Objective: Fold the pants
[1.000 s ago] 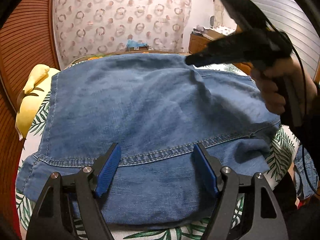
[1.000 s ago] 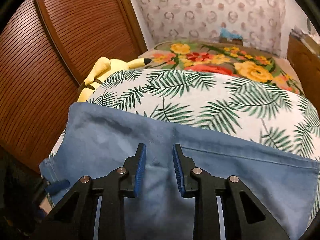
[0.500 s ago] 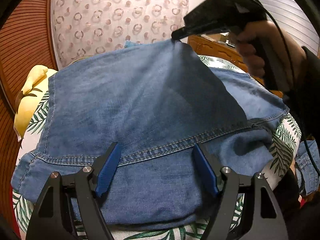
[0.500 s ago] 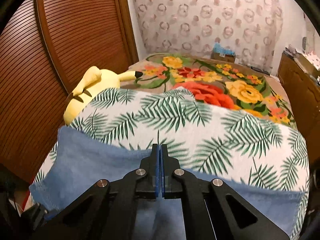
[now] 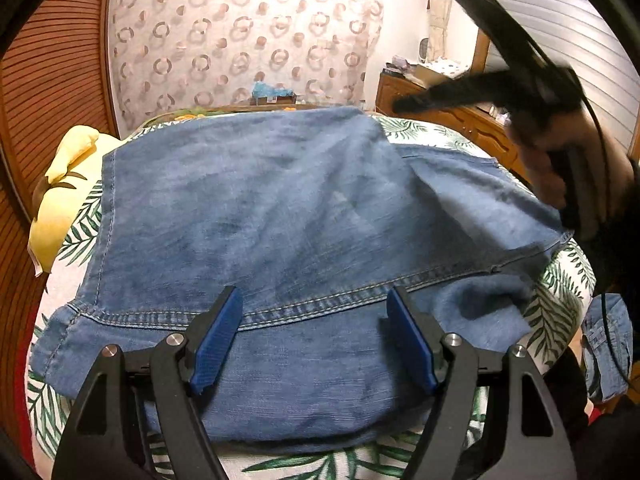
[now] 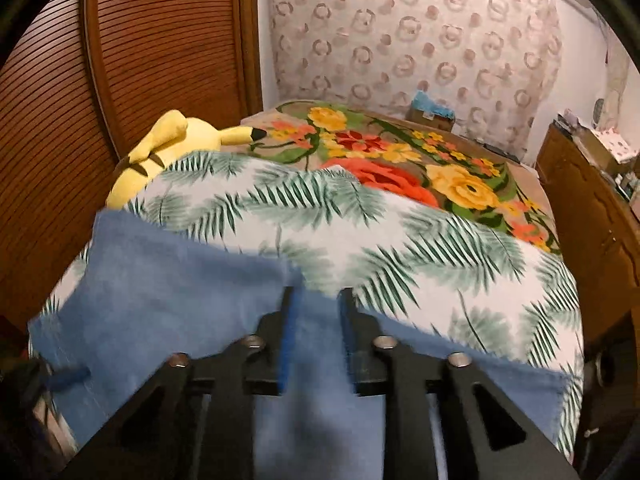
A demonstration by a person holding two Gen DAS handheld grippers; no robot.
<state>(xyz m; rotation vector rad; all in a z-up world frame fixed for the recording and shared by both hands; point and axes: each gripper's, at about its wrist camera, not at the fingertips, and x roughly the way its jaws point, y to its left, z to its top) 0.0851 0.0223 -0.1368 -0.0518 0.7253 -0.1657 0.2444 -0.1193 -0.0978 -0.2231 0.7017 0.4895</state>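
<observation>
Blue denim pants [image 5: 280,208] lie spread on a palm-leaf sheet [image 6: 440,248], with a stitched seam across the near part. My left gripper [image 5: 314,320] stands wide open low over that seam, and its blue pads [image 5: 218,336] press on nothing. My right gripper [image 6: 316,312] is blurred and its jaws are opening. The far folded edge of the pants [image 6: 160,280] lies loose between and under them, not pinched. In the left wrist view the right gripper [image 5: 404,104] hovers just above that far edge, held by a hand [image 5: 560,168].
A yellow plush toy [image 6: 168,148] lies at the sheet's left edge beside louvred wooden doors [image 6: 120,80]. A floral blanket [image 6: 400,152] covers the far part of the bed. A wooden dresser [image 6: 592,208] stands on the right. More denim [image 5: 604,344] hangs at the near right.
Half a second ago the right gripper was shut on the far denim edge and held it raised. Now its jaws have parted and the cloth has dropped flat. The left gripper has not moved.
</observation>
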